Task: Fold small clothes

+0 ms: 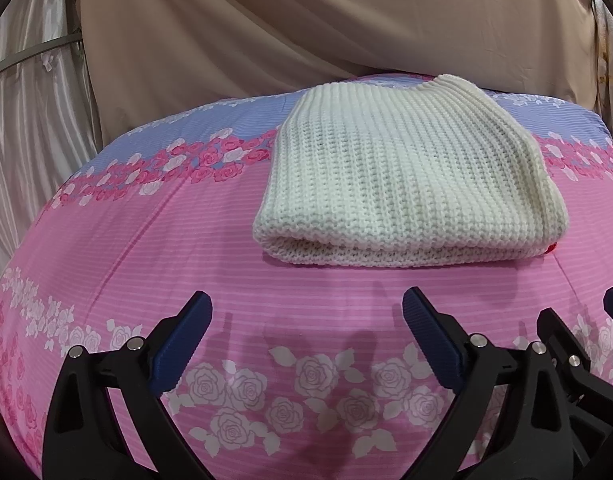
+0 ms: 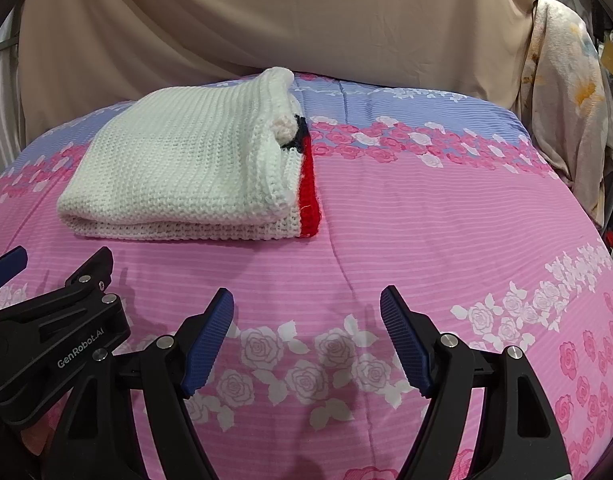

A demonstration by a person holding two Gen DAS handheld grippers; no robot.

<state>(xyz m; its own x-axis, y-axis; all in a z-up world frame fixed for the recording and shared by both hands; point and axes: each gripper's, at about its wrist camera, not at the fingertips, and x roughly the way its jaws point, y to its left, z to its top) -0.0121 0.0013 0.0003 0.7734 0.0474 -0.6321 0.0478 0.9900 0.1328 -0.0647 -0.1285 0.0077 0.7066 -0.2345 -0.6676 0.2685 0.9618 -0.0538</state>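
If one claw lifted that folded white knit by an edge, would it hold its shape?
Probably not. The white knit looks thick and soft, so its layers would likely droop and unfold. Its chunky ribbed yarn should grip rather than slip. Pushed, it might drag and bunch on the pink bedsheet.

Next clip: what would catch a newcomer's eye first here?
The folded white knit lying mid-bed on the pink rose-print sheet, a red band along its right edge. Then both open claws, left and right, hovering empty over the near edge, apart from the knit.
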